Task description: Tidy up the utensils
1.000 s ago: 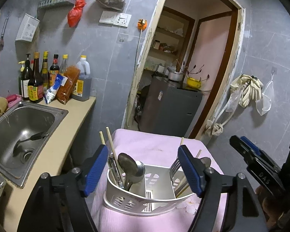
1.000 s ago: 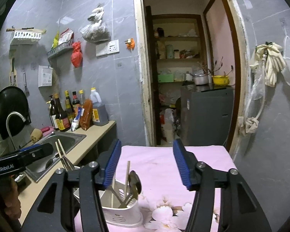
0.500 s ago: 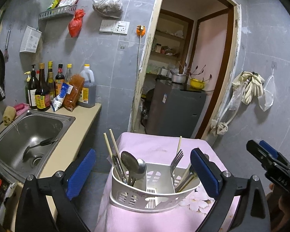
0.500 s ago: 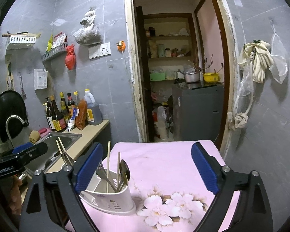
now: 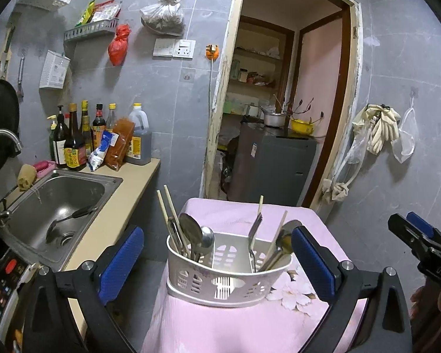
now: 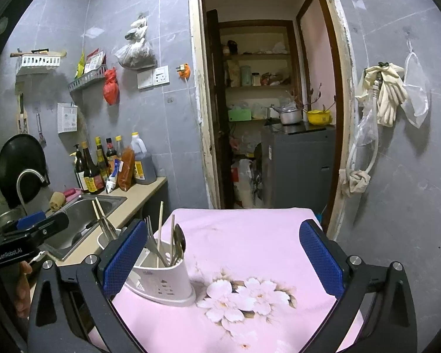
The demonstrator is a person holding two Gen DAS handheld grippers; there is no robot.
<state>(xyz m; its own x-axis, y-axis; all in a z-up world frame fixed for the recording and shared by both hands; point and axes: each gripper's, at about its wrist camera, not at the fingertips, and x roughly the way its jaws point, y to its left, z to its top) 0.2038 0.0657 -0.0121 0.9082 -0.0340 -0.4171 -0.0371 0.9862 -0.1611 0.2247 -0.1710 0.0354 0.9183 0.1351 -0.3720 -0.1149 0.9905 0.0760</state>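
Note:
A white slotted utensil caddy stands on the pink flowered tablecloth. Its left compartment holds chopsticks and spoons; its right compartment holds a fork, a chopstick and a spoon. My left gripper is open and empty, pulled back with the caddy between its blue pads. In the right wrist view the caddy stands at the left, behind the left pad. My right gripper is open and empty above the cloth.
A steel sink with a ladle in it lies left of the table, with sauce bottles behind on the beige counter. A doorway with a grey cabinet lies beyond the table. Gloves hang on the right wall.
Both grippers have opened wide and drawn back and up from the caddy. The caddy with its utensils has stayed in place on the cloth.

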